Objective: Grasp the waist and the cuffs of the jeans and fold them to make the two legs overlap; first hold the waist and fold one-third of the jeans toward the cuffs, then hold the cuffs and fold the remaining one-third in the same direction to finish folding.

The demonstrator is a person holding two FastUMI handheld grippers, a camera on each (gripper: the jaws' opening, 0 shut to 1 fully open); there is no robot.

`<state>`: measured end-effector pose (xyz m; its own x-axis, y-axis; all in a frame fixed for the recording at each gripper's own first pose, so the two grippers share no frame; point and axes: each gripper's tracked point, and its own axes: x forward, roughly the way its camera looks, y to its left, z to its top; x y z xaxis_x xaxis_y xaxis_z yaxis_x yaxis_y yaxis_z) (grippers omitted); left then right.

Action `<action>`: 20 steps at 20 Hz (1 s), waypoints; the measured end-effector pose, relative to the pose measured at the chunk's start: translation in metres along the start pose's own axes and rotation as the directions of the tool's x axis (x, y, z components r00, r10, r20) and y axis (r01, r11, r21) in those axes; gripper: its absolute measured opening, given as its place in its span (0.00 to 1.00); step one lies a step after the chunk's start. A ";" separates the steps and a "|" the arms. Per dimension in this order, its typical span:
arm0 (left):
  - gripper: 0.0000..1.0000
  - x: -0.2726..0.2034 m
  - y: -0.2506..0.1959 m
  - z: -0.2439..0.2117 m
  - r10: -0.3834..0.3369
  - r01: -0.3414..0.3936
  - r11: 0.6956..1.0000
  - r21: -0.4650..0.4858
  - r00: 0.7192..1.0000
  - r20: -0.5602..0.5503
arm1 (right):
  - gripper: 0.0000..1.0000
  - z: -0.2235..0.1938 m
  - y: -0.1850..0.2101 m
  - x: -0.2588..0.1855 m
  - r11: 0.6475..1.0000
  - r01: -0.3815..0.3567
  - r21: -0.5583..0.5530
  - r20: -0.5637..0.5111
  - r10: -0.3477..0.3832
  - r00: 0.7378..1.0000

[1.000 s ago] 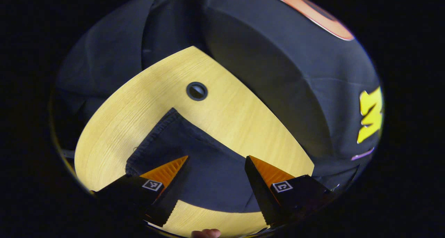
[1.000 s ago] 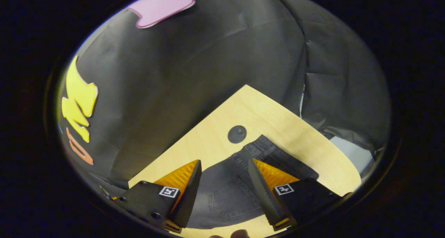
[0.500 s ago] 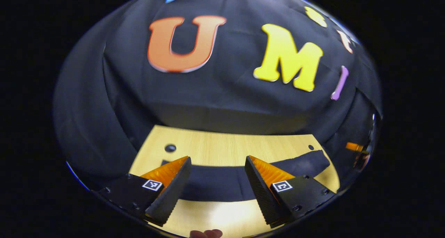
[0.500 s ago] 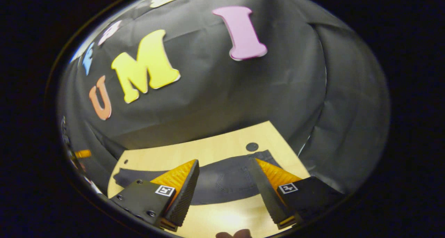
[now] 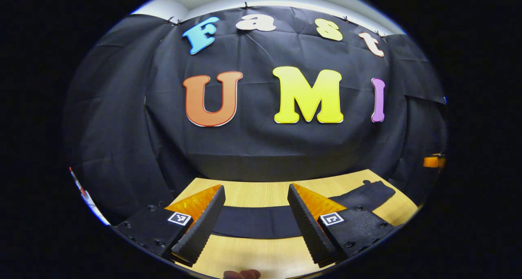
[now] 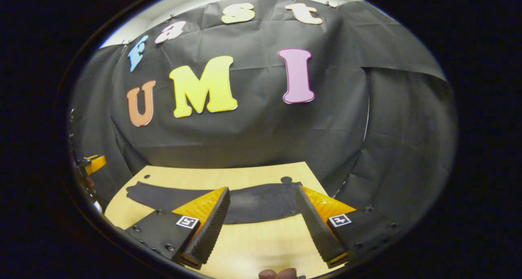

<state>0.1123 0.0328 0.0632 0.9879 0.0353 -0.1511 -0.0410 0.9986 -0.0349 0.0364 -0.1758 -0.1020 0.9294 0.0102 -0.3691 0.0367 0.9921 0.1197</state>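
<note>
Both tongs lifted and levelled off since the earlier frame, left [image 5: 256, 213] and right [image 6: 263, 218] gaping, empty. Jeans [image 6: 244, 197] lie long across lower-centre counter [image 6: 253, 246]; legs seem overlapped, both thirds-folds left.

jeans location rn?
Jeans lie flat across the wooden table, past both open hand-held grippers; in the right gripper view one end lies beside a dark grommet.
</note>
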 end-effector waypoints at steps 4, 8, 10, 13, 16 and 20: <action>0.99 -0.004 -0.009 -0.002 0.009 -0.009 0.999 -0.048 1.000 0.008 | 0.99 -0.028 0.003 -0.003 0.999 -0.003 0.033 -0.063 0.005 0.998; 0.99 -0.006 -0.011 -0.005 0.015 -0.015 0.998 -0.059 1.000 -0.007 | 0.95 -0.037 -0.012 0.014 0.997 0.016 0.070 -0.094 -0.010 0.996; 0.99 -0.007 -0.012 -0.006 0.020 -0.022 0.998 -0.065 1.000 -0.023 | 0.99 -0.041 -0.025 0.028 0.993 0.032 0.116 -0.107 -0.020 0.994; 0.99 -0.007 -0.012 -0.005 0.026 -0.028 0.998 -0.062 0.999 -0.038 | 0.99 -0.059 -0.052 0.064 0.974 0.080 0.214 -0.137 -0.051 0.989; 0.99 -0.007 -0.015 -0.008 0.035 -0.041 0.995 -0.089 0.997 -0.066 | 0.95 -0.088 -0.078 0.110 0.932 0.146 0.331 -0.188 -0.086 0.978; 0.99 -0.010 -0.016 -0.016 0.062 -0.075 0.992 -0.104 0.990 -0.123 | 1.00 -0.142 -0.126 0.178 0.876 0.252 0.412 -0.266 -0.149 0.953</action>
<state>0.1004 0.0161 0.0492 0.9575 0.0913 -0.2735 -0.1298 0.9835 -0.1262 0.1450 -0.2812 -0.3132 0.7822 -0.1045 -0.6142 0.4175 0.8197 0.3921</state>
